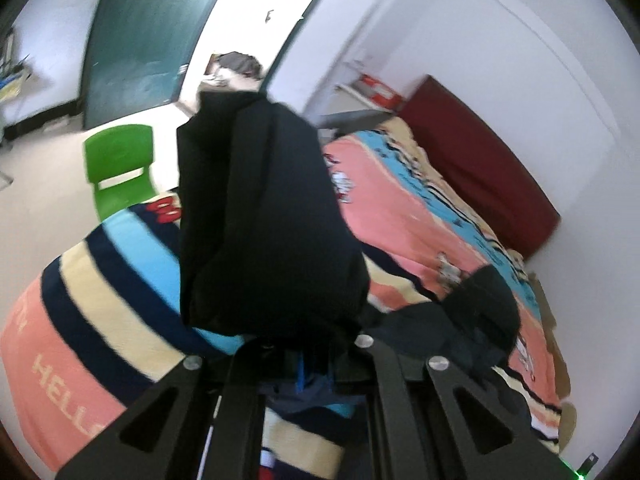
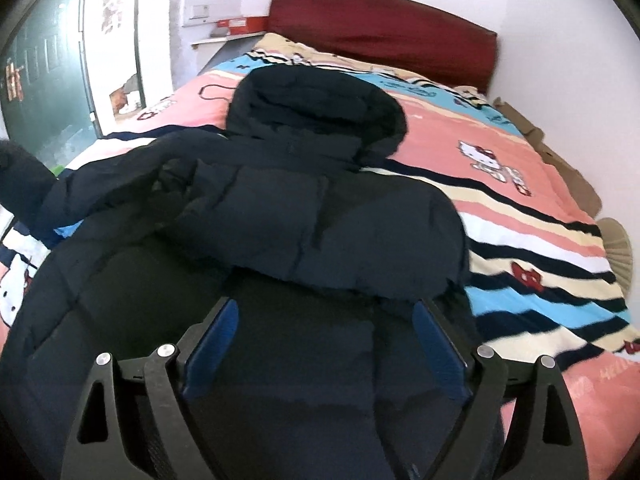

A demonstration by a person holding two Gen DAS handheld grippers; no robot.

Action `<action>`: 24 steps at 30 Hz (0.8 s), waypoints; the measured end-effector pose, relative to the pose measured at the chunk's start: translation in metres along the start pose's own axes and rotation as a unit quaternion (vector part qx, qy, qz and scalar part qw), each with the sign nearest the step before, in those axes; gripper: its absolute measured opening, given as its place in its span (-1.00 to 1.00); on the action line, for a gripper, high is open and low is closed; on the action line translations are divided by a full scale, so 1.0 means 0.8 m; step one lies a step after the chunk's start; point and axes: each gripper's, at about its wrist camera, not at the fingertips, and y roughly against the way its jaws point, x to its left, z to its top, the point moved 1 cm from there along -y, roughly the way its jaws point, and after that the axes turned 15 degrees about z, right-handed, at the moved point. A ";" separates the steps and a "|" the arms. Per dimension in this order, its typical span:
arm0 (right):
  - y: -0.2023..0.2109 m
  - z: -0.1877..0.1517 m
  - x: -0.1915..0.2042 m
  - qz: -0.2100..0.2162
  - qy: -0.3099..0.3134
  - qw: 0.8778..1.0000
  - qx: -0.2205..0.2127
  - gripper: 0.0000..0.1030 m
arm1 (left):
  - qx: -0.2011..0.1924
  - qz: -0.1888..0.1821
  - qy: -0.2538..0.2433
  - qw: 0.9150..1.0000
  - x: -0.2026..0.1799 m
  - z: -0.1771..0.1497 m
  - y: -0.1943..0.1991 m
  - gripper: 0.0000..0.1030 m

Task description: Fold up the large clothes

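Observation:
A dark navy hooded puffer jacket (image 2: 280, 208) lies on the striped bedspread (image 2: 520, 216), hood (image 2: 316, 104) toward the headboard. My right gripper (image 2: 324, 312) is open just above the jacket's body, its blue pads (image 2: 434, 328) spread apart and empty. My left gripper (image 1: 308, 364) is shut on a part of the jacket, apparently a sleeve (image 1: 264, 208), which stands lifted in front of the camera and hides the fingertips. The rest of the jacket (image 1: 472, 312) lies to the right in the left wrist view.
A dark red headboard (image 2: 380, 28) stands against the white wall. A green plastic chair (image 1: 120, 164) stands on the floor beside the bed. A dark green door (image 1: 152, 32) is beyond it. A shelf with a red box (image 2: 240, 24) is left of the headboard.

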 end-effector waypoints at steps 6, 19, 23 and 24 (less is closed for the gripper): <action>0.013 -0.013 -0.027 -0.006 -0.012 1.000 -0.007 0.73 | -0.002 -0.042 -0.054 0.998 -0.101 -0.014 0.021 -0.88; 0.034 -0.045 -0.122 -0.031 -0.090 0.995 -0.031 0.73 | 0.030 -0.166 -0.194 0.966 -0.365 -0.105 0.045 -0.88; 0.047 -0.055 -0.152 -0.045 -0.113 0.992 -0.038 0.73 | 0.051 -0.188 -0.250 0.948 -0.444 -0.163 0.042 -0.88; 0.049 -0.057 -0.157 -0.049 -0.117 0.991 -0.040 0.73 | 0.058 -0.193 -0.263 0.943 -0.457 -0.180 0.041 -0.88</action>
